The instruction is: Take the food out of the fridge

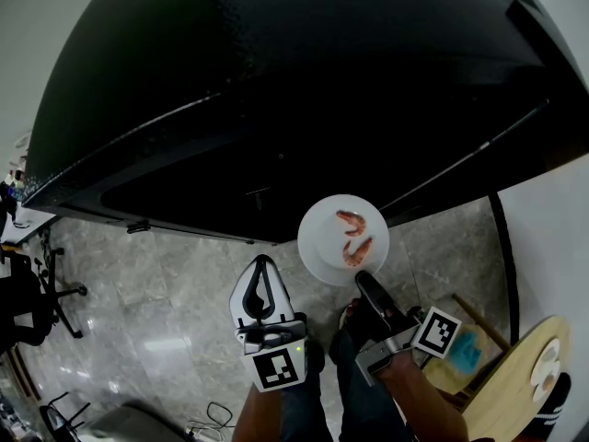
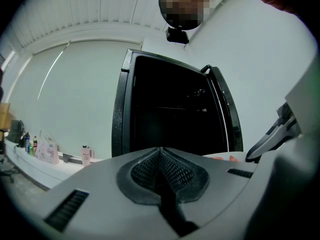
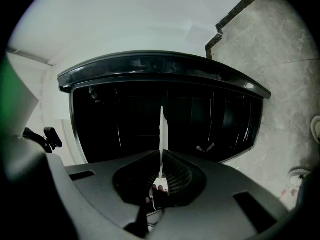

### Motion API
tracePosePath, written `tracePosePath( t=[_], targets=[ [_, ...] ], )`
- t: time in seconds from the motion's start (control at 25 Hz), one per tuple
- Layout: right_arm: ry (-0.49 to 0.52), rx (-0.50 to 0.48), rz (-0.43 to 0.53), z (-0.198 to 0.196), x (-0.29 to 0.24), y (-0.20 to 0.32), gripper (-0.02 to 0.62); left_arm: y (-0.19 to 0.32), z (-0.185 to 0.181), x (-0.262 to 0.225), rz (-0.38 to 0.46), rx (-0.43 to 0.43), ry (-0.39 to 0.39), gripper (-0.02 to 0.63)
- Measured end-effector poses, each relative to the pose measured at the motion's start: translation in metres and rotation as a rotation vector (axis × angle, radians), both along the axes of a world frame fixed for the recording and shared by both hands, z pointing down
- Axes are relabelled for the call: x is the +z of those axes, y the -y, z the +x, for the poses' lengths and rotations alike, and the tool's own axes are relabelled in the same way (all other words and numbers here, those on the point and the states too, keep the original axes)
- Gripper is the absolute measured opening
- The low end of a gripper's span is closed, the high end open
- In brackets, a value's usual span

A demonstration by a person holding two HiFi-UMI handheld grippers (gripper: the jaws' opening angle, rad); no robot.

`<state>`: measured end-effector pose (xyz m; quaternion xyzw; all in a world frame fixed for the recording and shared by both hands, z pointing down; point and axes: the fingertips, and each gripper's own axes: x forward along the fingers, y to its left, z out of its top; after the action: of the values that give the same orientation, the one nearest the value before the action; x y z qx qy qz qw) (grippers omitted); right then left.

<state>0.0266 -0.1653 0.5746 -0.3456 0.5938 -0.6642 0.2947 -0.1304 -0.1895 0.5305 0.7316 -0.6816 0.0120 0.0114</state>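
Left gripper (image 1: 263, 279) hangs empty at the left, its two jaws closed pad against pad with nothing between them, pointing forward at the dark opening of the fridge (image 1: 276, 90). The forearm behind it rises from the bottom of the head view, with the marker cube nearest the person. Just to its right is the food: two shrimp (image 1: 351, 217) on a white plate (image 1: 317, 242), one toward the plate's far edge and the other just right of its middle. The plate is carried in the air over the grey tiled floor (image 1: 166, 284), against the fridge's lower front, and it looks to be clear of the cabinet. The right gripper (image 1: 361, 280) is clamped on the plate's near edge; in the right gripper view the plate shows edge-on as a thin white line pinched between the closed jaws. That forearm comes up from the lower right and the gripper slants up and leftward to the plate, its marker cube on the outer side. With only one edge held, the plate's weight probably levers on that pinch, so the step wants a firm squeeze, a level plate and a slow draw away from the fridge so the shrimp do not slide. The round wooden table (image 1: 515, 385) at the far right seems a likely place to set it, and the free left gripper could steady the plate's left edge.
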Motion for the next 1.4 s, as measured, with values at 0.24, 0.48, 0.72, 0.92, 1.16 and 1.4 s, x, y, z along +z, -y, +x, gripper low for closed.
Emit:
tracePosePath(
  t=[0.24,0.48,0.72,0.92,1.16,1.4],
  targets=[
    [0.007,-0.004,0.002,0.0,-0.006,-0.001,0.032,0.001,0.0,-0.003,0.001,-0.001,0.002,0.012],
    [0.017,-0.014,0.0,-0.001,-0.013,-0.007,0.032,-0.001,-0.001,-0.007,0.005,-0.001,0.002,0.014],
    [0.011,-0.036,0.007,-0.002,-0.026,-0.014,0.032,-0.002,0.0,-0.013,-0.001,-0.004,-0.012,0.012],
    [0.012,-0.06,0.003,-0.007,-0.036,-0.023,0.032,-0.001,-0.002,-0.02,0.006,-0.009,-0.013,0.012],
    [0.013,-0.066,0.005,-0.006,-0.055,-0.028,0.032,-0.001,-0.005,-0.036,0.008,-0.016,-0.015,0.014],
    [0.012,-0.073,0.014,-0.006,-0.082,-0.03,0.032,-0.006,-0.006,-0.055,0.0,-0.015,-0.017,0.014]
  ],
)
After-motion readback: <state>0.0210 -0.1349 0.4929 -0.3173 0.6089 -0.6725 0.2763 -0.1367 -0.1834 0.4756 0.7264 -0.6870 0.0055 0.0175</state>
